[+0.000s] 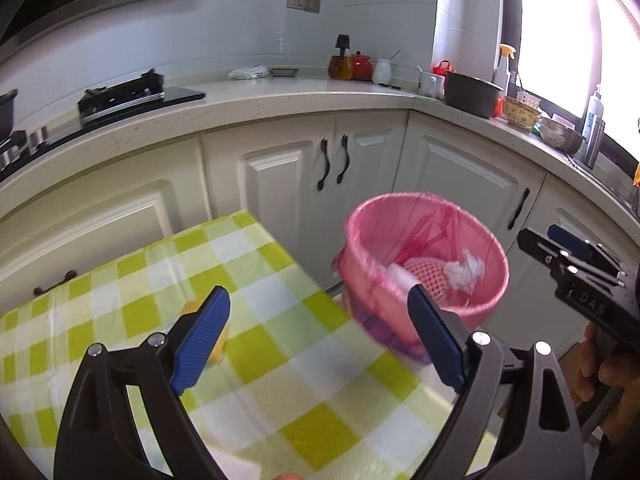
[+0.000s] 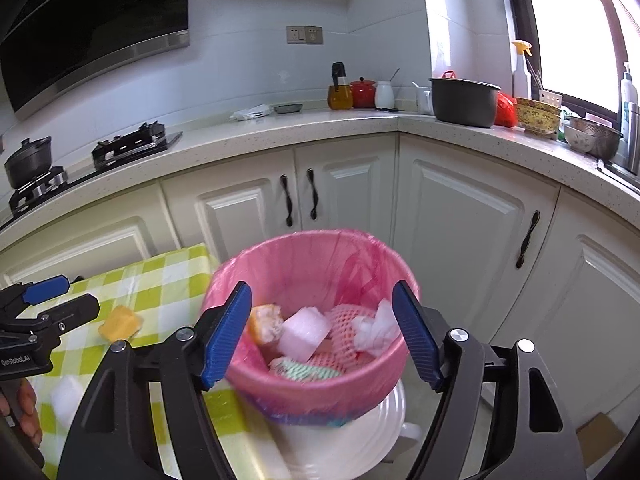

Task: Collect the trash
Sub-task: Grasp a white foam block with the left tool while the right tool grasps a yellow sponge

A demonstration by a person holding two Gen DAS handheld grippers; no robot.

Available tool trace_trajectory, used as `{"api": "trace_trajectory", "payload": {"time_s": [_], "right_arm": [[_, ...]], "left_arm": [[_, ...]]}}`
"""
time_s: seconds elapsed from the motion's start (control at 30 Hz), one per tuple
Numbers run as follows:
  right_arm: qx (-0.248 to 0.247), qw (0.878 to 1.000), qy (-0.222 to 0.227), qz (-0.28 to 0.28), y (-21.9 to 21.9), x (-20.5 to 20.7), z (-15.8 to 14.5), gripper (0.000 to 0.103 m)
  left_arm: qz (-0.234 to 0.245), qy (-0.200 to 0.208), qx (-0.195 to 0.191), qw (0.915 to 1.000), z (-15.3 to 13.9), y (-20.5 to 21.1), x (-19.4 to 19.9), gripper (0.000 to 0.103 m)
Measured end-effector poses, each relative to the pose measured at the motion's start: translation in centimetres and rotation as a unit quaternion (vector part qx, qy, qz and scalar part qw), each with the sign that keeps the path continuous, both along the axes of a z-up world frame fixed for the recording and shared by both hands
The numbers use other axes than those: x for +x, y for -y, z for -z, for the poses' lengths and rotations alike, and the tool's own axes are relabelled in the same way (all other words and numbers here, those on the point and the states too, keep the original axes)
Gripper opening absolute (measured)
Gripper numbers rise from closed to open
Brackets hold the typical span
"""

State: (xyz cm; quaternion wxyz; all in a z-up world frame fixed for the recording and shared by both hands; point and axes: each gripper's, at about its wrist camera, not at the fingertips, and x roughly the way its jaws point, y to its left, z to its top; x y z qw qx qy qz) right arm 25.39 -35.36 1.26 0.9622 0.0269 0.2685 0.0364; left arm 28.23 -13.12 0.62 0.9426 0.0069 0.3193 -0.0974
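A pink-lined trash bin stands beside the table, holding an orange scrap, a white foam block, pink foam netting and a crumpled tissue. My right gripper hangs open above the bin with nothing between its pads. My left gripper is open over the green-checked tablecloth, empty. A yellow piece lies on the cloth just behind the left finger. A small white lump rests nearer the table's front.
The bin sits on a white stool right of the table's edge. White cabinets and a worktop with a stove, pots and bowls run behind. A person's hand holds the right gripper's handle.
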Motion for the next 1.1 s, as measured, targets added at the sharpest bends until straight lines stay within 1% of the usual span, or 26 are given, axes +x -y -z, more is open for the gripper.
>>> {"api": "trace_trajectory", "payload": {"time_s": [0.07, 0.17, 0.23, 0.43, 0.53, 0.7, 0.93, 1.07, 1.1], "right_arm": [[0.003, 1.0, -0.004, -0.006, -0.7, -0.9, 0.3, 0.072], [0.004, 1.0, -0.01, -0.015, -2.1, -2.5, 1.2, 0.072], [0.005, 1.0, -0.015, -0.02, -2.9, -3.3, 1.7, 0.074], [0.001, 0.998, -0.039, -0.041, -5.1, -4.9, 3.4, 0.076], [-0.003, 0.998, -0.045, -0.049, -5.7, -5.2, 3.9, 0.076], [-0.004, 0.997, -0.05, -0.063, -6.8, -5.2, 4.0, 0.079], [-0.01, 0.995, -0.054, -0.087, -8.8, -5.1, 4.2, 0.08], [-0.013, 0.994, -0.057, -0.094, -9.7, -4.8, 4.4, 0.08], [-0.013, 0.994, -0.057, -0.095, -9.8, -4.8, 4.4, 0.081]], "left_arm": [[-0.007, -0.005, 0.003, 1.0, 0.8, -1.1, -1.2, 0.091], [-0.021, -0.016, 0.001, 0.9996, 2.1, -3.1, -3.0, 0.092], [-0.032, -0.018, 0.015, 0.9992, 2.9, -4.1, -4.0, 0.094], [-0.04, -0.038, 0.018, 0.9983, 5.2, -6.8, -6.4, 0.097], [-0.042, -0.051, 0.025, 0.9975, 6.2, -7.5, -7.0, 0.098], [-0.046, -0.071, 0.021, 0.9962, 7.5, -8.6, -7.1, 0.098], [-0.035, -0.087, 0.035, 0.995, 8.8, -8.3, -6.9, 0.098], [-0.035, -0.099, 0.036, 0.9938, 9.7, -8.6, -6.6, 0.098], [-0.035, -0.103, 0.035, 0.9934, 9.9, -8.7, -6.5, 0.096]]}}
